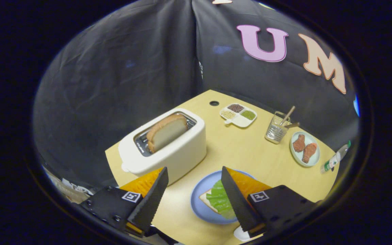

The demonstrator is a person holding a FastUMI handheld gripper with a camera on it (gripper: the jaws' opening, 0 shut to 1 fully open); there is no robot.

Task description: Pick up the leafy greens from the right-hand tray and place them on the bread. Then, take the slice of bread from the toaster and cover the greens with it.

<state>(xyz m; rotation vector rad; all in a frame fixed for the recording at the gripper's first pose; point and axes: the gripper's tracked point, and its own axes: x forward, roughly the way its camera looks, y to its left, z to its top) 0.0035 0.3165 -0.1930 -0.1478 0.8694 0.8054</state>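
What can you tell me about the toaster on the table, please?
The toaster is a cream, rounded box that looks like smooth plastic, standing upright on the wooden table, with a small knob at its near end. One slice of bread leans in its metal-lined slot. The open gripper is near it without touching.

A staged kitchen booth: black cloth wall point(121, 78) behind a small wooden table point(237, 149) set with a toaster point(179, 149) and plated food point(305, 148).
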